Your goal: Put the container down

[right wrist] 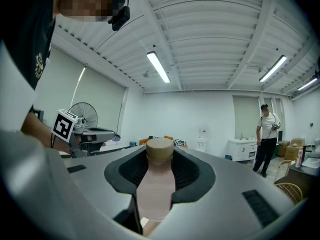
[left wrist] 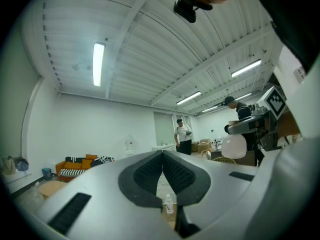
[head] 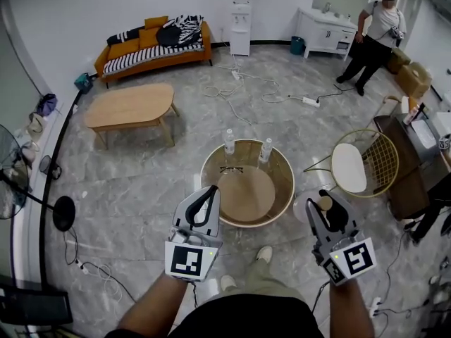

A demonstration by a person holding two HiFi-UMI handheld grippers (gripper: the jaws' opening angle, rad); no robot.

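Right gripper (right wrist: 160, 158) clamps the cork-lidded container (right wrist: 155, 191) by its neck, upright over the floor, with the round table (head: 208, 167) just to its left and the left gripper (left wrist: 163, 156) closed and empty.

Head view looks down; all show a bystander (head: 373, 37).

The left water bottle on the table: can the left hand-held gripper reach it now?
Probably yes: the left hand-held gripper is empty and only eyeglasses lie before the bottle, though the shut jaws must open first.
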